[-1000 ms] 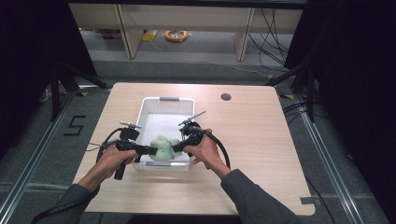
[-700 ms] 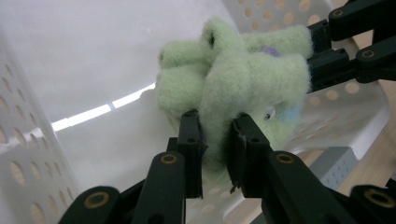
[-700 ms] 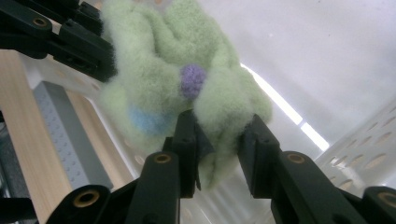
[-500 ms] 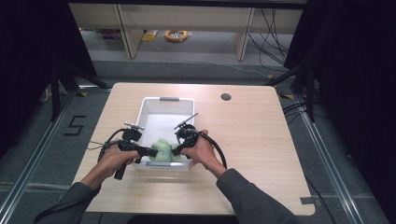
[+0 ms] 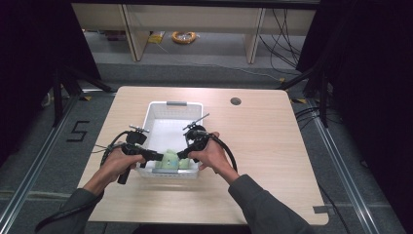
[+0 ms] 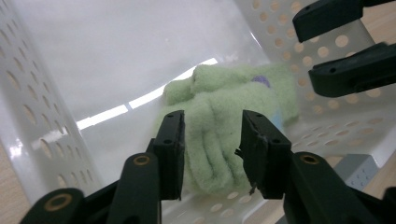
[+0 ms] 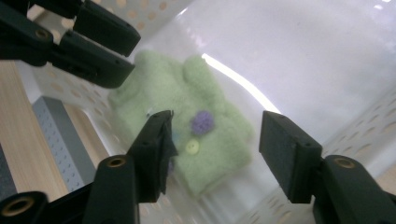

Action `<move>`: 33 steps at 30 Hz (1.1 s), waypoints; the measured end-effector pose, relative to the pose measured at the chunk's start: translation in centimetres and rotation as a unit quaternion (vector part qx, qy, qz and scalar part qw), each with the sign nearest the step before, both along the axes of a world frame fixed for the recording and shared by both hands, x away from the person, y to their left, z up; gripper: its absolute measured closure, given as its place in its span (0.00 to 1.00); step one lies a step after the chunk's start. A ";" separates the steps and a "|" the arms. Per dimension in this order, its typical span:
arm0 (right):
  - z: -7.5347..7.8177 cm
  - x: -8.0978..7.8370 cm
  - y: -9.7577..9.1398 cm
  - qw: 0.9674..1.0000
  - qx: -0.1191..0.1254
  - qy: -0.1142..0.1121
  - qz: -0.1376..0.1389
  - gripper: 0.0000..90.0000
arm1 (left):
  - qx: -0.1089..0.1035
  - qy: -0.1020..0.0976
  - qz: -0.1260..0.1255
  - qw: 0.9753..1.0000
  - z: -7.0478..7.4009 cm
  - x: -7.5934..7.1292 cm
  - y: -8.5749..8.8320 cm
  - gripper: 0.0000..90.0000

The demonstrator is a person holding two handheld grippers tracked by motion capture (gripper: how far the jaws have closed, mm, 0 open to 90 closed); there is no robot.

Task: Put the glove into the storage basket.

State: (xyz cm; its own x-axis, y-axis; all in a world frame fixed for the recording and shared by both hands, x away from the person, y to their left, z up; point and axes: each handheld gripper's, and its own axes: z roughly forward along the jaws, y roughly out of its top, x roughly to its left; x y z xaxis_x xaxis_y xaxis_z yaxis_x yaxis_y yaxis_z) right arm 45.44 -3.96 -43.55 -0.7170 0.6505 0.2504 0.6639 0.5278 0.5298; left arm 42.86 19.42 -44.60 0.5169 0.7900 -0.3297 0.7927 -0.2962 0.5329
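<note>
While both hands hold over the near end of the white basket (image 5: 155, 113), the pale green fleece garment (image 5: 171, 160) lies folded on the basket floor, pressed up toward the near wall and roughly midway between its two long sides. Basket sits on the wooden table (image 5: 272, 146), left of centre, its long axis running from near edge to far edge, perforated walls, grey handle tab at the far end. Left gripper (image 5: 157, 156) comes in from the basket's left side; its jaws have just been opening and now stand apart, straddling a fold of the fleece without the pads pressing on it, as the left gripper view shows (image 6: 212, 149). Right gripper (image 5: 184, 153) comes in from the basket's right side; jaws likewise just been opening, now wide apart above the cloth, nothing pinched between them (image 7: 229, 154). Garment detail from the right gripper view: a purple button (image 7: 202, 122) and a pale yellow button (image 7: 192, 147) on the upper face. Each gripper's tips show in the other's view, close together over the cloth. Small dark round hole (image 5: 235, 101) near the table's far edge, right of the basket.
</note>
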 end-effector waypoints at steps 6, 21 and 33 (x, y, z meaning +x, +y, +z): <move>0.8 -0.3 -0.9 1.000 0.015 -0.012 0.004 0.46 | -0.012 -0.018 0.007 1.000 0.8 -0.4 -0.2 0.55; 2.3 -1.4 -3.3 0.998 0.034 -0.042 0.012 0.40 | -0.045 -0.027 0.018 0.998 1.8 -1.7 -0.9 0.37; 3.7 -2.6 -5.9 0.996 0.065 -0.061 0.011 0.37 | -0.070 -0.042 -0.001 0.997 2.2 -3.7 -2.7 0.32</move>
State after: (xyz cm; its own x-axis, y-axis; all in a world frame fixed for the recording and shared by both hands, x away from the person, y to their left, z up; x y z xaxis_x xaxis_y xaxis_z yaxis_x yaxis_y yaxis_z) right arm 42.85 -9.90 -39.84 -0.7610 0.6016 0.2428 0.5798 0.4628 0.6705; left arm 39.14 16.69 -42.37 0.5489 0.7384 -0.3919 0.7432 -0.2165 0.6331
